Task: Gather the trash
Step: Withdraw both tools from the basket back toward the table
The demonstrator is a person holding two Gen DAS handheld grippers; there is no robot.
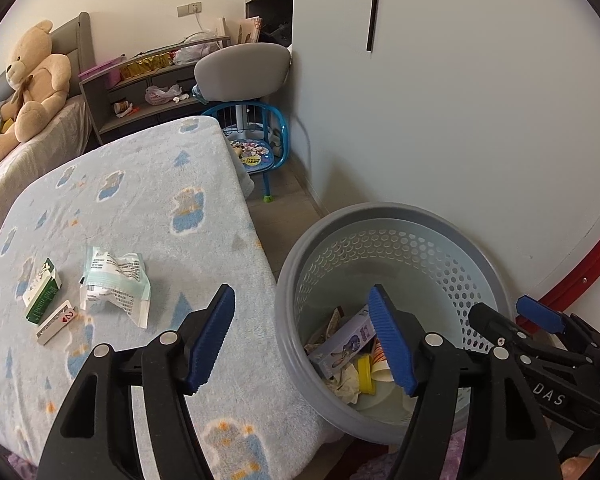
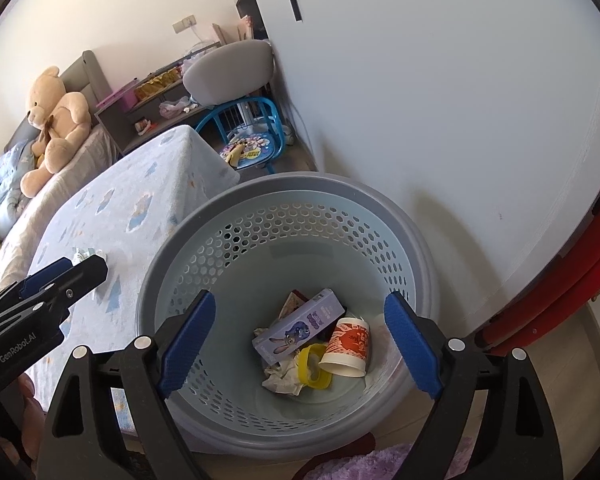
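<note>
A grey perforated bin (image 2: 284, 184) stands on the floor against the wall. In it lie a purple cartoon box (image 2: 300, 328), a paper cup (image 2: 346, 346), a yellow piece (image 2: 314, 368) and crumpled tissue (image 2: 280, 376). My right gripper (image 2: 300, 344) hangs open over the bin with nothing between its fingers. My left gripper (image 1: 304, 340) is open and empty too, straddling the gap between the bin's rim (image 1: 380, 210) and the blanket edge. On the blue blanket (image 1: 140, 200) rest a crumpled white-green wrapper (image 1: 114, 284), a green box (image 1: 42, 296) and a card pack (image 1: 56, 322).
A teddy bear (image 1: 32, 80) sits on the bed at the far left. Behind the blanket are a cluttered grey shelf (image 1: 140, 92), a grey chair (image 1: 244, 68) and a small blue child's chair (image 1: 260, 152). A red frame (image 2: 560, 300) leans at the right wall. A purple rug (image 2: 400, 464) lies below.
</note>
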